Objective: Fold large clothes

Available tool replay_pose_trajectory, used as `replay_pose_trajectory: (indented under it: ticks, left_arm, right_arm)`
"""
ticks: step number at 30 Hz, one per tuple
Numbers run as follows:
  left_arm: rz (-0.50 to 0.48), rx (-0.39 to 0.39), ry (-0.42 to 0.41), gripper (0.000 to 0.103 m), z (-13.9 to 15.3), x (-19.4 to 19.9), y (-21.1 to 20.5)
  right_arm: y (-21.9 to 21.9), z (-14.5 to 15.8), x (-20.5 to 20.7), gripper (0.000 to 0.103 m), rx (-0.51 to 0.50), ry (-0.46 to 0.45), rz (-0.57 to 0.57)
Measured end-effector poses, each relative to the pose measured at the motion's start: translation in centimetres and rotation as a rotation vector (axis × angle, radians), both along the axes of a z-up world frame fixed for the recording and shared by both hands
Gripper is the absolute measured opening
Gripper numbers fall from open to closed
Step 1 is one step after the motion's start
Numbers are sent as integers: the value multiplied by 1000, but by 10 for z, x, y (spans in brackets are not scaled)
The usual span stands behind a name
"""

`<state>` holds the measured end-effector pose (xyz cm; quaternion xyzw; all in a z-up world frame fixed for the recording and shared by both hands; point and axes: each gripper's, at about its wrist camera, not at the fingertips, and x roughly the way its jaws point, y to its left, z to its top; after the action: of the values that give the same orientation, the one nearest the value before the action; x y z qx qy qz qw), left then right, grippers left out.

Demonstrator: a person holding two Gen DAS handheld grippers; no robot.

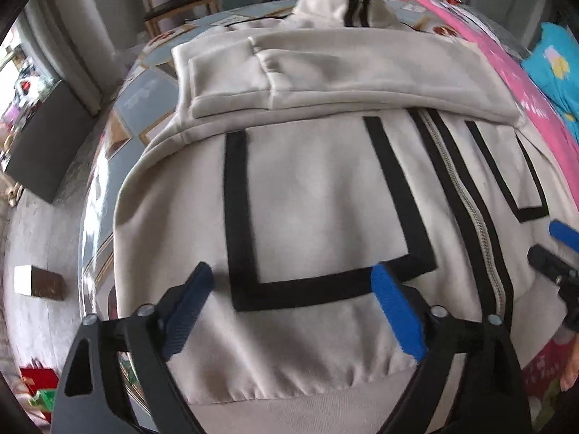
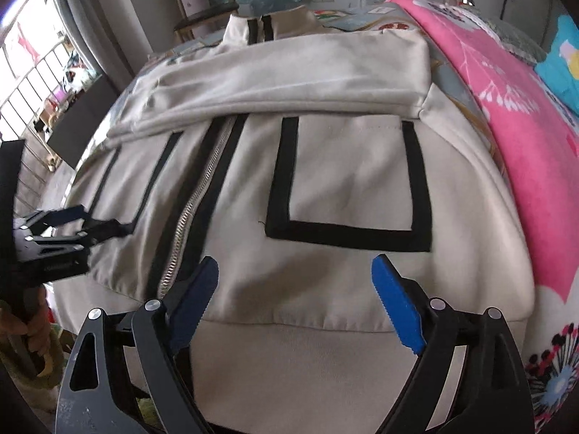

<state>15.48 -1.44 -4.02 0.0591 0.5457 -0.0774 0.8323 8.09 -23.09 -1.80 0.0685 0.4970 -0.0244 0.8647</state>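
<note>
Jacket flat on patterned table, pink blanket beside; both grippers spread wide, empty.

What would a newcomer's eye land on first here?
A cream jacket with black-trimmed pockets and a central zipper fills both views, its sleeves folded across the chest. Both grippers, left and right, hover open near its hem. A bright pink blanket lies alongside, to the right.

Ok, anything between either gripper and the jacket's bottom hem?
Nothing visible. The left gripper and right gripper are both open directly over the beige jacket near its hem, with only bare fabric beneath them.
</note>
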Motion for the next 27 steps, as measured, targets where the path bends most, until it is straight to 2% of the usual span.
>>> replay_pose_trajectory:
  ticks: [2, 10, 27]
  left_arm:
    - [28, -13, 6, 98, -4, 2, 4]
    - [27, -19, -7, 98, -6, -5, 6]
    - [23, -16, -6, 98, -6, -4, 6]
  right_arm:
    - [3, -6, 2, 86, -29, 11, 8]
    - [4, -18, -1, 96, -46, 13, 18]
    - [8, -20, -3, 96, -79, 7, 8]
